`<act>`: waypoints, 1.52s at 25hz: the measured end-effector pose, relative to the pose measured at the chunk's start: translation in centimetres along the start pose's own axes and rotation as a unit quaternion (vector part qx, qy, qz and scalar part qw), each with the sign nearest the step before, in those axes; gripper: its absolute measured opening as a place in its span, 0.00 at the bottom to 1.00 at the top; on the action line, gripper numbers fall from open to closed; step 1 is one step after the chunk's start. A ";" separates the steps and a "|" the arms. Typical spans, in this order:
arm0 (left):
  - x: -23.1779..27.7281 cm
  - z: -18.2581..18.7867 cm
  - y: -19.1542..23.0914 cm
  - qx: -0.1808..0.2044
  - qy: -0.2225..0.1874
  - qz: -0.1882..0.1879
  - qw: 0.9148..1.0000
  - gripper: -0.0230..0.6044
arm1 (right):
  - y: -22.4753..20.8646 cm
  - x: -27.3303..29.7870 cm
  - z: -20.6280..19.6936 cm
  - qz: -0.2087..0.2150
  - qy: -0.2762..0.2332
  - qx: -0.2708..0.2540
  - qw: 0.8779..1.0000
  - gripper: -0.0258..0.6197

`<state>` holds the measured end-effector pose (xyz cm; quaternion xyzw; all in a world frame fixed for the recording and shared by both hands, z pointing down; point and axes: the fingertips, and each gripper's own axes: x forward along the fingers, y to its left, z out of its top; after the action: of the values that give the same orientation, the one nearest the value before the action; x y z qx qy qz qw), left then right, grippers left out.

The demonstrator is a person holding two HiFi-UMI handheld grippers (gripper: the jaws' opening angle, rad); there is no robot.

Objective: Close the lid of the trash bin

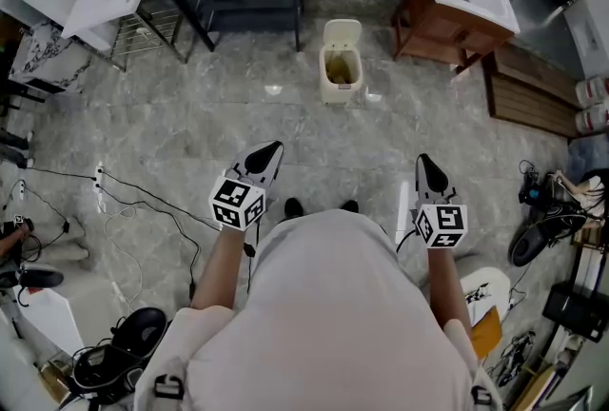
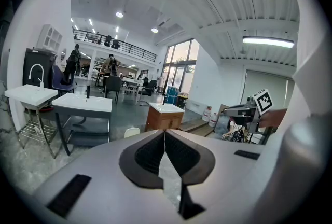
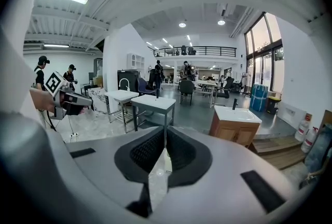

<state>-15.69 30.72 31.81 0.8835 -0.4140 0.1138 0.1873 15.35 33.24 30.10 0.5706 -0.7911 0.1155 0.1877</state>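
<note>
From my head I look down. The bin stands far ahead on the floor. Its lid is up, so the bin is open. My left claw and right claw are near me, well apart from the bin.

In the left gripper view, my left claw is closed with nothing in it.

In the right gripper view, my right claw is closed and empty too.

Nothing is done yet. I think I must walk to the bin and push the lid down.

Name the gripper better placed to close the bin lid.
Left, narrowly. The left gripper angles toward the trash bin, whose lid stands open; the right gripper sits slightly farther. Both are shut, empty.
</note>
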 end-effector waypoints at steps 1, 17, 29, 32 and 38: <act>-0.2 -0.1 0.2 0.000 0.000 -0.001 1.000 0.07 | 0.2 0.0 0.0 -0.003 0.000 -0.001 1.000 0.10; -4.2 -1.8 3.9 0.005 0.012 -0.016 1.000 0.07 | 5.5 0.8 -0.3 -0.024 0.009 0.002 1.000 0.10; -4.4 -2.1 5.3 -0.008 0.009 -0.013 1.000 0.07 | 7.2 1.4 -0.4 -0.015 0.019 -0.002 1.000 0.10; -3.5 -1.8 5.0 -0.008 0.010 -0.012 1.000 0.07 | 6.4 2.1 -0.4 -0.011 0.020 -0.001 1.000 0.10; -1.5 -1.2 5.9 -0.018 0.013 0.002 1.000 0.07 | 5.0 5.1 0.3 0.005 0.025 -0.003 1.000 0.10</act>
<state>-21.25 28.80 33.79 0.8778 -0.4149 0.1177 0.2086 9.12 30.30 32.16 0.5627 -0.7894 0.1286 0.2089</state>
